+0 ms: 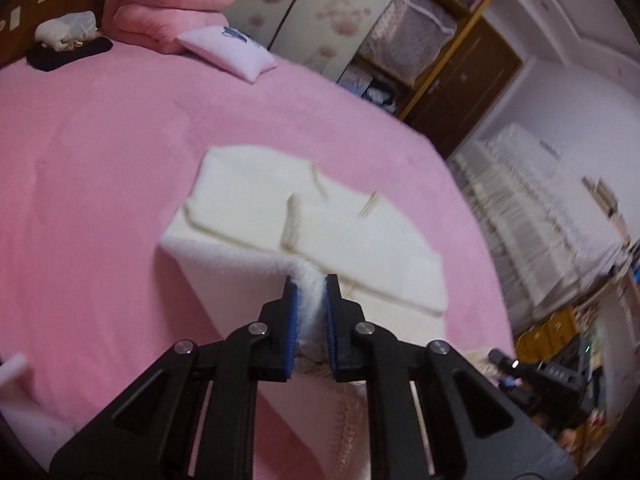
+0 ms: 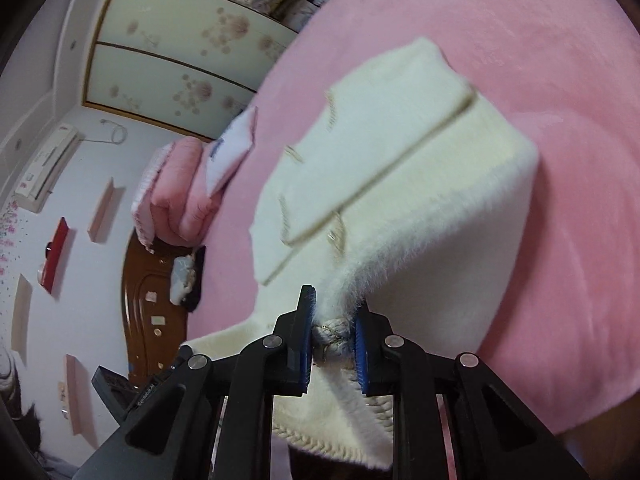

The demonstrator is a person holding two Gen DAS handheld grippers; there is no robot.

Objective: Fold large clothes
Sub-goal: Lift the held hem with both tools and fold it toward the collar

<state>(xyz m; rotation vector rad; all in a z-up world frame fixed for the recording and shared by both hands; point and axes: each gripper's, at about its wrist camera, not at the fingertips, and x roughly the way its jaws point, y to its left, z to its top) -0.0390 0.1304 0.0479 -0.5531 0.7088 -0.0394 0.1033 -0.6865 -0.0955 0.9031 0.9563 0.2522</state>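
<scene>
We work over a bed spread with a pink cover (image 1: 100, 152), in a bedroom with flowered wardrobe doors (image 2: 168, 64) behind it. Nearest to us, the left gripper (image 1: 311, 312) has its blue pads pressed together on a fluffy pinch of the cream sweater (image 1: 320, 232), and the right gripper (image 2: 334, 332) is clamped the same way on a thicker bunch that includes a braided trim. Both pinches are raised off the cover, so the near edge of the sweater hangs from our two grippers while the rest, already folded in flat layers with the sleeves laid across, lies out toward the middle of the bed. Farther on, near the head edge, sit a small lilac pillow (image 1: 228, 50) and a folded pink quilt (image 1: 168, 4), well apart from the sweater.

We judge this to be the fold of the lifted edge over onto the far part. The risks: the left pinch is mostly loose fuzz and may slip; uneven travel of the two hands would skew the crease; and the lift may drag the folded sleeves out of line.
</scene>
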